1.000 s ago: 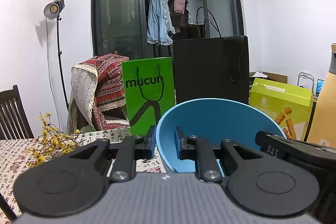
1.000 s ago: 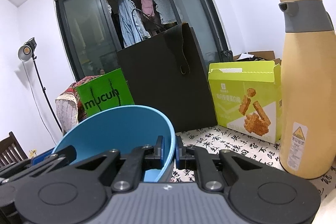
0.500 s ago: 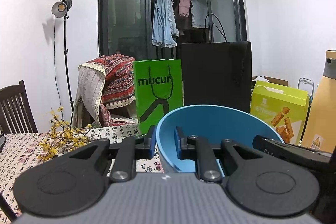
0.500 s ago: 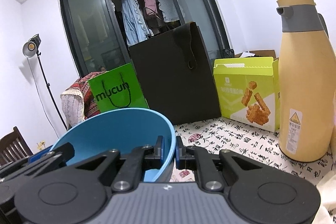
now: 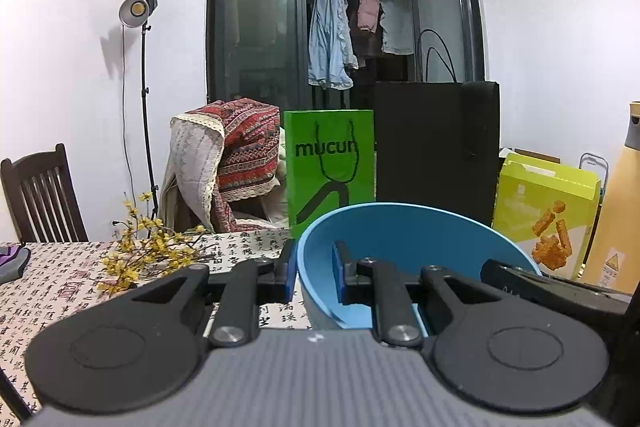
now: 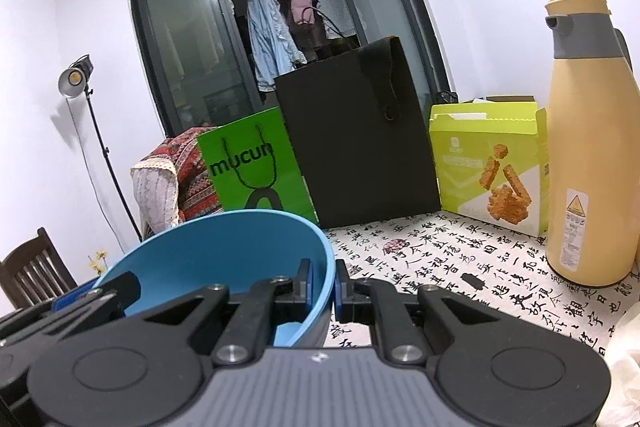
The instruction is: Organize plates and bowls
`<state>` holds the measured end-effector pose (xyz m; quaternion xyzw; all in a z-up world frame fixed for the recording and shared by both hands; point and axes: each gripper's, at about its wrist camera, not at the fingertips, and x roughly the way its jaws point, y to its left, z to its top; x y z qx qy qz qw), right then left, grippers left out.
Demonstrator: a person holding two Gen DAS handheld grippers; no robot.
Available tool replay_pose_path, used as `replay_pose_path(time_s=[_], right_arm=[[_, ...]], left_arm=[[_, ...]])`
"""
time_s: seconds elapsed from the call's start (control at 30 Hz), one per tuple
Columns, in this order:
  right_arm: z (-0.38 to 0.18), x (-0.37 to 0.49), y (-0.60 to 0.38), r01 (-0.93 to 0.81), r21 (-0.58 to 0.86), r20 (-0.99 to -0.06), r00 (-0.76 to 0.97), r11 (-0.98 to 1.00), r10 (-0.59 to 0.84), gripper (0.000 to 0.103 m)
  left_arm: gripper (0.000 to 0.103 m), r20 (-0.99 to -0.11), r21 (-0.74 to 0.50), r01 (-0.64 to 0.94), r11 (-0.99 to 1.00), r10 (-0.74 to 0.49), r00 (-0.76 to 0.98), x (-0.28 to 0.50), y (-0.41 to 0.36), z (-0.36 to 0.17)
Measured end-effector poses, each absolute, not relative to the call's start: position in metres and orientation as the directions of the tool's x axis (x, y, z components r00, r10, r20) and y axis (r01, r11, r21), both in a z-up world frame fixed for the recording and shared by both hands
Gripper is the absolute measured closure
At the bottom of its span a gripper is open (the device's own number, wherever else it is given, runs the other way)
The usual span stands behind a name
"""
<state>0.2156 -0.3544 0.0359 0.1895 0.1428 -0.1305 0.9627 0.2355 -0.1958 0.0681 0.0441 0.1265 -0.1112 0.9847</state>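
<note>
walls (image 5: 60,7): white | window (image 5: 260,27): dark, center back | lamp (image 5: 138,9): lit, upper left | chair (image 5: 40,195): wooden, left edge

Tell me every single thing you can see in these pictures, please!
bowl: one, blue, gripped by both grippers at opposite rims
tablecloth: one, white with black writing, covers the table
flask: one, tan with grey top, standing at right on the table
snack box: one, yellow-green, left of the flask
black bag: one, standing behind the bowl
green bag: one, reads "mucun", left of the black bag
yellow flowers: one sprig, lying on the table at left
chair: one, dark wood, far left
blanket: one, red patterned, draped behind the table
lamp: one, on a stand by the wall
hanging clothes: several, behind the glass door
left gripper: shut on the bowl's rim
right gripper: shut on the bowl's rim
</note>
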Motion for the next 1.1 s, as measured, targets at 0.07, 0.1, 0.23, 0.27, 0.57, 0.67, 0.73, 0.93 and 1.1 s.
replay_pose_path(time_s=[0.07,0.1,0.23,0.27,0.57,0.67,0.73,0.93,1.1], right_arm=[[0.037,0.213,-0.350,0.301,0.327,-0.324,0.926,0.896,-0.193,0.093],[0.038,0.212,-0.348,0.300,0.326,-0.323,0.927,0.897,-0.193,0.093],[0.041,0.207,-0.342,0.301,0.319,-0.316,0.928,0.899,-0.198,0.093],[0.042,0.205,-0.340,0.300,0.317,-0.316,0.928,0.900,-0.198,0.093],[0.044,0.189,-0.318,0.281,0.327,-0.303,0.936,0.902,-0.182,0.093],[0.044,0.187,-0.314,0.273,0.334,-0.306,0.937,0.902,-0.171,0.093],[0.044,0.186,-0.310,0.269,0.329,-0.304,0.938,0.905,-0.169,0.093],[0.045,0.180,-0.299,0.253,0.321,-0.295,0.942,0.913,-0.157,0.093],[0.044,0.178,-0.288,0.232,0.319,-0.296,0.945,0.919,-0.136,0.093]], left_arm=[[0.085,-0.257,0.059,0.229,0.972,-0.207,0.944,0.234,-0.194,0.069],[0.085,-0.255,0.059,0.230,0.971,-0.209,0.944,0.232,-0.192,0.070],[0.085,-0.257,0.055,0.231,0.971,-0.209,0.943,0.225,-0.185,0.071],[0.085,-0.254,0.054,0.228,0.972,-0.208,0.945,0.223,-0.182,0.072],[0.085,-0.240,0.043,0.211,0.977,-0.195,0.951,0.210,-0.164,0.075],[0.085,-0.237,0.043,0.207,0.977,-0.192,0.952,0.206,-0.158,0.075],[0.085,-0.235,0.042,0.201,0.979,-0.186,0.954,0.203,-0.154,0.075],[0.085,-0.227,0.037,0.180,0.983,-0.167,0.960,0.195,-0.143,0.075],[0.085,-0.222,0.031,0.160,0.987,-0.149,0.964,0.188,-0.132,0.075]])
